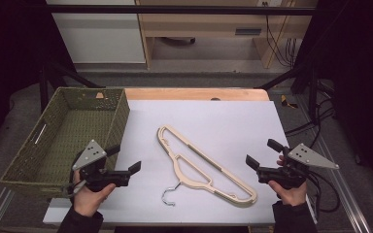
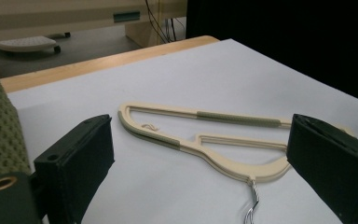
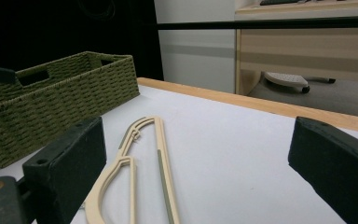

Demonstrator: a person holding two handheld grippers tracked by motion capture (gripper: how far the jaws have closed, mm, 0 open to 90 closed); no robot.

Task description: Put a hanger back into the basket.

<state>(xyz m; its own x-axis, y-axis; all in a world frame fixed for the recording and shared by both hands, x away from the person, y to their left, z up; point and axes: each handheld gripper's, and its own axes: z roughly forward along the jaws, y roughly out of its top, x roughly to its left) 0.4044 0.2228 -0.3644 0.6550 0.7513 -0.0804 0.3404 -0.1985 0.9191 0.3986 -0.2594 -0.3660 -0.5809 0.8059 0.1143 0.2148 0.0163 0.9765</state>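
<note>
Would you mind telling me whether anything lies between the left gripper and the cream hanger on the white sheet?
Nothing visible does. The left gripper is open and faces the hanger across bare white sheet. The green woven basket sits off to its side, not in the path.

Hanger (image 1: 201, 162): cream plastic, flat slim frame with open cut-outs and grey-green grip strips along both arms; small silver metal hook. Lies flat on the white tabletop near its centre, long axis running from 10 o'clock to 4 o'clock, hook pointing toward 7 o'clock at the near edge. Untouched, whole.
</note>
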